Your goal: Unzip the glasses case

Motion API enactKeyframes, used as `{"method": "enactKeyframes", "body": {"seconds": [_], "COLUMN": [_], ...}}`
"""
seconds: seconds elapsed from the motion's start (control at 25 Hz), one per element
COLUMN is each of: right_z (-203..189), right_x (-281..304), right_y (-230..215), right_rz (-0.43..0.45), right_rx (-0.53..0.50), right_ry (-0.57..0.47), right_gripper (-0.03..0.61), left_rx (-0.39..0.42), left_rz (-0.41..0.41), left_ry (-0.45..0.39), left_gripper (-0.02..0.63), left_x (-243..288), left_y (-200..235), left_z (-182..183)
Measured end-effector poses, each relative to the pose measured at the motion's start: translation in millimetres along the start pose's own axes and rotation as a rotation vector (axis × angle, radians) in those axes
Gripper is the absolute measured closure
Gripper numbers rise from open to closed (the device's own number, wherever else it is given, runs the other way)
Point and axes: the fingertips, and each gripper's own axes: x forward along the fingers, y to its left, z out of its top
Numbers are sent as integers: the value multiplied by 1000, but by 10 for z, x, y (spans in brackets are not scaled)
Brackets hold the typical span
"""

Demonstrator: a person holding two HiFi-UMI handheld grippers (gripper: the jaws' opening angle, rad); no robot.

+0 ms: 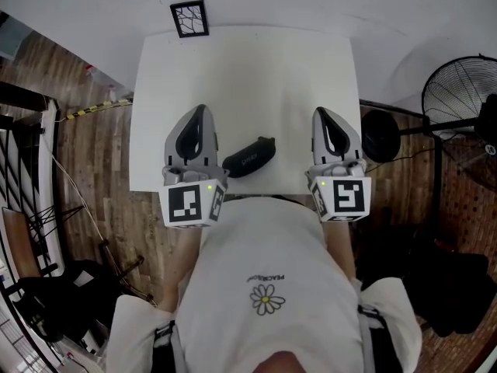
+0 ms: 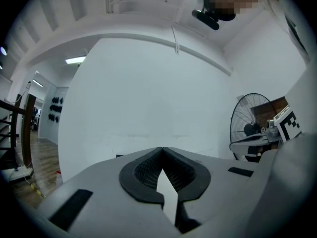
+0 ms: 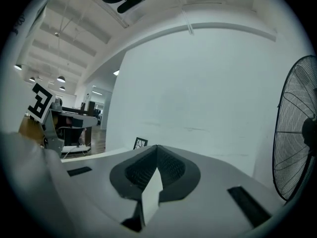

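The white table (image 1: pixel 256 84) carried a black glasses case (image 1: pixel 249 157), lying aslant toward 6 o'clock, near the front edge; a square marker card (image 1: pixel 189 19) sat at the 11 o'clock corner.

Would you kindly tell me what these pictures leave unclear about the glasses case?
Zip on the glasses case: head view, too small and dark to tell open from closed.
Print on the case: head view, too small to read.
The case itself: missing from both gripper views, which look over the table at the wall.
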Motion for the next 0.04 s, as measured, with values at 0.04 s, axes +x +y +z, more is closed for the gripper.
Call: {"method": "enactKeyframes", "body": {"seconds": [0.04], "right_z": [-14], "right_x": [6], "right_y": [7], "right_rz": [2], "right_rx": [4], "right_ry": [3], "right_gripper": [572], "left_rx": [0], "left_rz": [2], "left_ry": [0], "left_gripper": [598], "left_x": [-1], "left_y": [8], "left_z": [1]}}
